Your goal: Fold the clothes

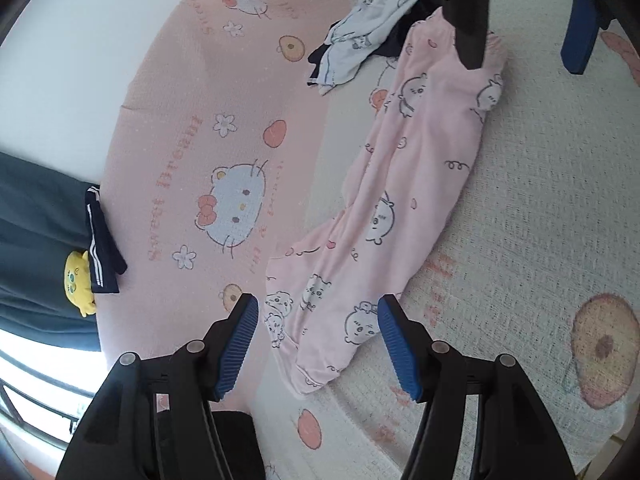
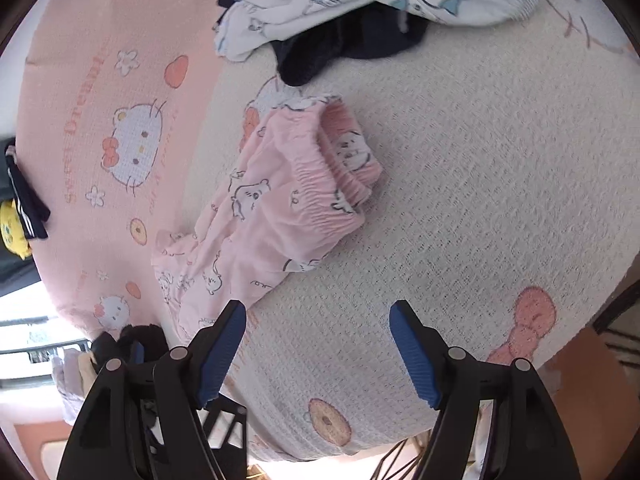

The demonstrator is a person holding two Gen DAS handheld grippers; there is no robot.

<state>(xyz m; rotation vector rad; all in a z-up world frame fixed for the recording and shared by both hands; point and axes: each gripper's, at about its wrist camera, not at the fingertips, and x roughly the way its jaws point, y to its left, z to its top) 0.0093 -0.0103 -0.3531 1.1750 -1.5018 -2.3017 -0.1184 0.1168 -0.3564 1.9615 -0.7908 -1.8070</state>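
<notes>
Pink pyjama trousers lie stretched on the bed, and both my grippers are open above them.

From my left wrist view, my left gripper (image 1: 318, 346) stands open with nothing between its blue pads; the leg hems of the pink pyjama trousers (image 1: 404, 184) lie just beyond the fingertips. Their long axis runs away from me, up and to the right, to the waistband, where my right gripper (image 1: 524, 40) hangs. From my right wrist view, my right gripper (image 2: 318, 350) points steeply down, its jaws wide and empty. The elastic waistband of the trousers (image 2: 272, 204) lies ahead of the fingers, the legs going down-left under my left finger (image 2: 224, 348). A white and dark clothes pile (image 2: 360, 4) is beyond, on the bed cover (image 2: 500, 152).
</notes>
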